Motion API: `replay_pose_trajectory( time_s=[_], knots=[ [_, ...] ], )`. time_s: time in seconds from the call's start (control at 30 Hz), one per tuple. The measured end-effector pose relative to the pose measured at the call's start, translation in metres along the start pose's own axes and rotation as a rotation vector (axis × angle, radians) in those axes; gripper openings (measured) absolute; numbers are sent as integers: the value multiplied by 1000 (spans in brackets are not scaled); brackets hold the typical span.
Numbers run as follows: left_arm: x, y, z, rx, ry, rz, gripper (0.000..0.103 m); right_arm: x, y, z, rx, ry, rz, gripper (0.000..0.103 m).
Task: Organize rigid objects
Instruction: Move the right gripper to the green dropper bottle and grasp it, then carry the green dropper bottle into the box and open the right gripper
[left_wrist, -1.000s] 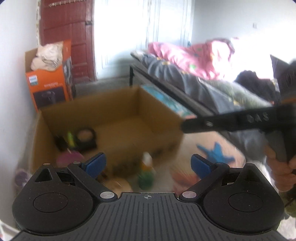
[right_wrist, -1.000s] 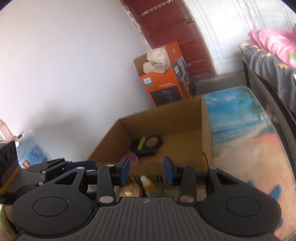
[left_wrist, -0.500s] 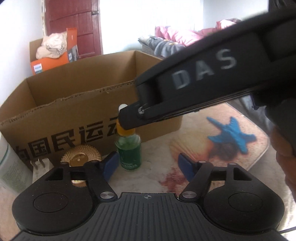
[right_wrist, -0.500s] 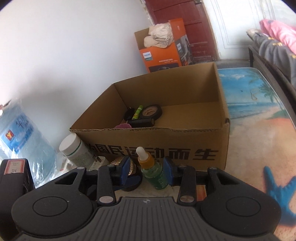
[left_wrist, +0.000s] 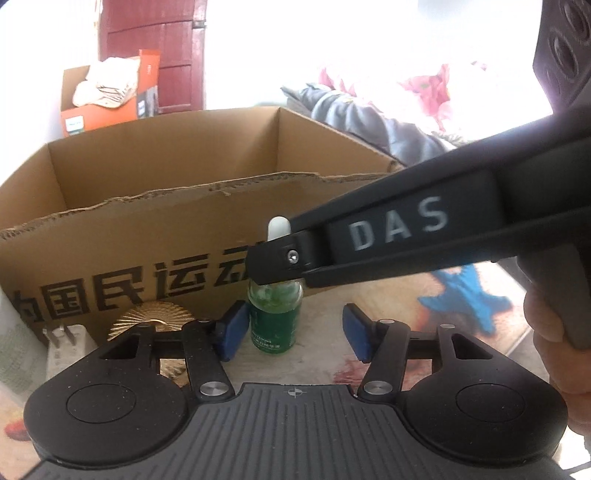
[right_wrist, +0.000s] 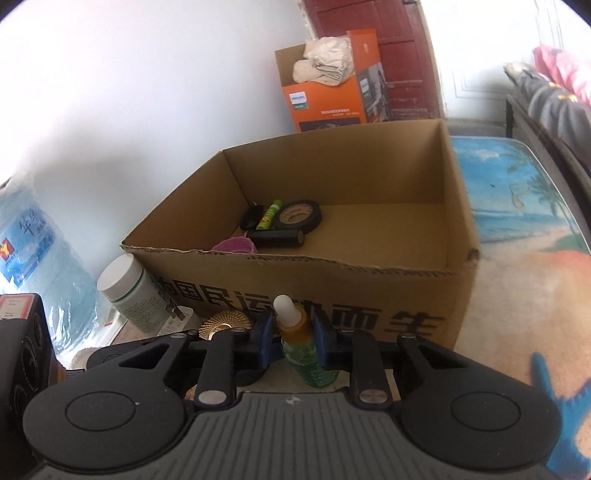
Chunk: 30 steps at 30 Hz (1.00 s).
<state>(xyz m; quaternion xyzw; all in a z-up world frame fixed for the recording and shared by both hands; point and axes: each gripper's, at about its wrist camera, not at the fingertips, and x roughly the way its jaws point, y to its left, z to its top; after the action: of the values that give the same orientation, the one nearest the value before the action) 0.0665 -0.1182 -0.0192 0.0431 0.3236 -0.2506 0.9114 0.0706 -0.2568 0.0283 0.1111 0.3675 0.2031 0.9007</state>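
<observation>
A green dropper bottle (right_wrist: 310, 350) with an orange collar and white bulb stands on the mat in front of an open cardboard box (right_wrist: 332, 280). My right gripper (right_wrist: 293, 341) has its blue pads close on both sides of the bottle's neck and shoulder, shut on it. In the left wrist view the bottle (left_wrist: 275, 317) stands between my open left gripper's (left_wrist: 291, 334) pads, nearer the left pad, and the right gripper's black finger crosses over its neck. The box (left_wrist: 147, 221) holds a tape roll (right_wrist: 297, 216), a green tube, a black cylinder and a pink item.
A gold fan-shaped disc (right_wrist: 225, 321), a white plug adapter (left_wrist: 64, 347) and a white-capped jar (right_wrist: 125, 291) stand left of the bottle. A blue water jug (right_wrist: 33, 258) is at far left. An orange box (right_wrist: 328, 99) stands behind; a bed (right_wrist: 546, 96) at right.
Both grippers have dropped lower and closer to the bottle. The right gripper's pads have closed in on the bottle's neck. The left gripper stays open around it.
</observation>
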Motion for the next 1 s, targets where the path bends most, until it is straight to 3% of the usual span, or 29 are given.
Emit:
replay_pose_trajectory(
  time_s=[0.27,0.4,0.57,0.73,1.0],
  knots=[
    [-4,-15,-13,30,-17,-98,55,-22,-13,-11,48,-4,-51,25],
    [0,-17,-13,67,-34,-33,55,-24,-18,-13,67,-6,-42,26],
    [14,-27,-13,147,5,56,48,-24,-17,-10,61,-11,-46,26],
    [21,-33,-20,154,31,41,32,-20,-17,-9,50,-6,-50,26],
    [8,-38,-15,166,19,44,31,-30,-9,-11,37,-18,-45,24]
  ],
)
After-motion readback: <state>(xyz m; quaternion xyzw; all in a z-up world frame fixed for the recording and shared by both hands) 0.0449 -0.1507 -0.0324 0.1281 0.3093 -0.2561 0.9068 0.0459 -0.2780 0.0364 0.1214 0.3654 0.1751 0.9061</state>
